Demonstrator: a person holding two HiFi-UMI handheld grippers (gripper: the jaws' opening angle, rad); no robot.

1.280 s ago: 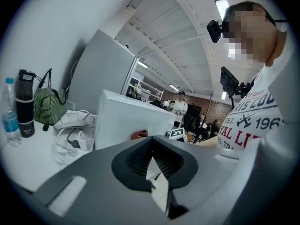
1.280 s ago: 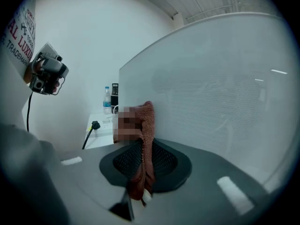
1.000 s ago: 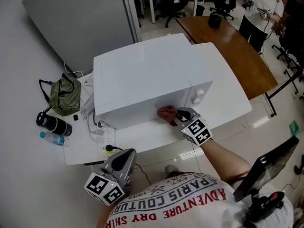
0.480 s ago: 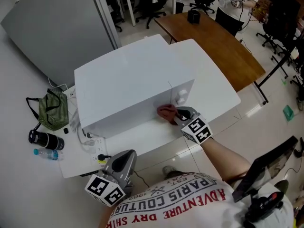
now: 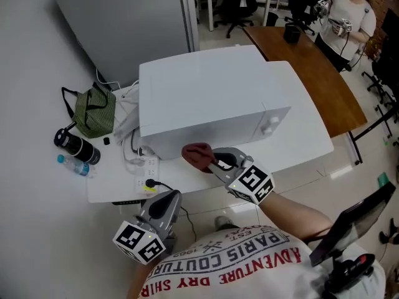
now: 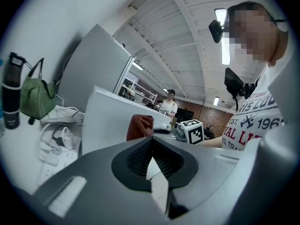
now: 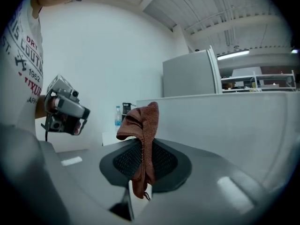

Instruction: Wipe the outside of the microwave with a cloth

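Head view: a white table (image 5: 310,124) is filling the centre of the frame, with a white microwave (image 5: 206,95) sitting on it, its front facing the lower edge of the frame. At centre left, beside the microwave, a green striped bag (image 5: 95,110) is lying on the table.

Right gripper (image 5: 210,161) is reaching in from the lower right toward the lower left part of the microwave front. Its own view is showing the jaws clamping a rust-red cloth (image 7: 140,121), which is standing up bunched above them while a tail hangs below; the microwave wall (image 7: 225,121) is filling the right of that frame. In the head view the cloth (image 5: 196,154) is appearing to press on the front panel, though the angle is leaving real contact unsure.

Left gripper (image 5: 167,199) is hovering at lower centre, off the table edge and well apart from the microwave. In its own view the jaws are meeting tip to tip with nothing between them.

A black bottle (image 5: 76,147) is lying at centre left below the bag, with a small water bottle (image 5: 73,166) just beside it.
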